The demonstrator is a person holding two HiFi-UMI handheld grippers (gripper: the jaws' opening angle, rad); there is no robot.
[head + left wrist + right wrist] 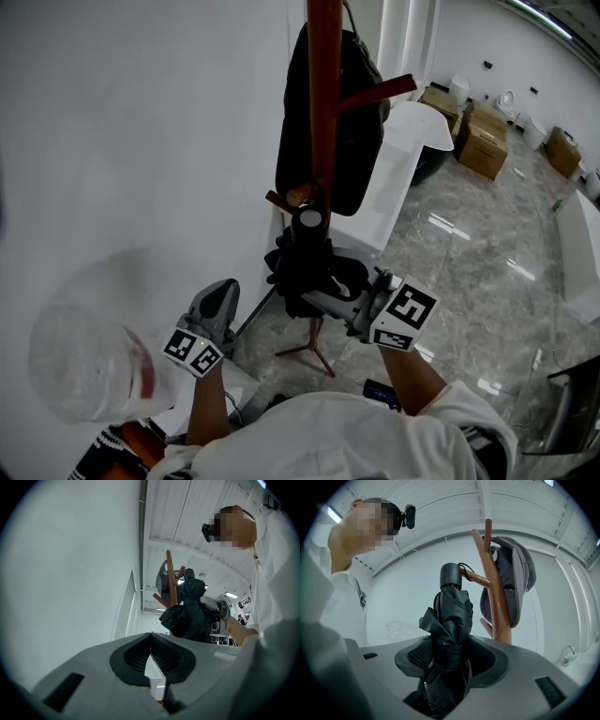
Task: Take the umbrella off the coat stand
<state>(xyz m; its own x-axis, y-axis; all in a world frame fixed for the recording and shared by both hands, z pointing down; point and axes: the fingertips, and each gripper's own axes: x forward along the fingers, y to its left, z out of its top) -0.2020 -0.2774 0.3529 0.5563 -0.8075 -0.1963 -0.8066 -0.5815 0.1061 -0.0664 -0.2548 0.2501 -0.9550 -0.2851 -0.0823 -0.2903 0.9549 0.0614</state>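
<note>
A folded black umbrella [298,267] stands upright in front of the brown wooden coat stand [324,94]. Its round handle [451,576] sits at the tip of a low peg [477,579], and its thin cord curls over that peg end. My right gripper [314,300] is shut on the umbrella's bunched fabric [450,620], pads pressing from both sides. My left gripper [223,292] hangs shut and empty to the left near the wall; its view shows the umbrella [187,616] ahead. A dark bag [356,141] hangs higher on the stand.
A white wall [141,141] runs close on the left. The stand's legs [314,352] spread on the marble floor. A white tub [412,141] and cardboard boxes [483,141] lie beyond. A clear plastic bag [84,361] sits at lower left.
</note>
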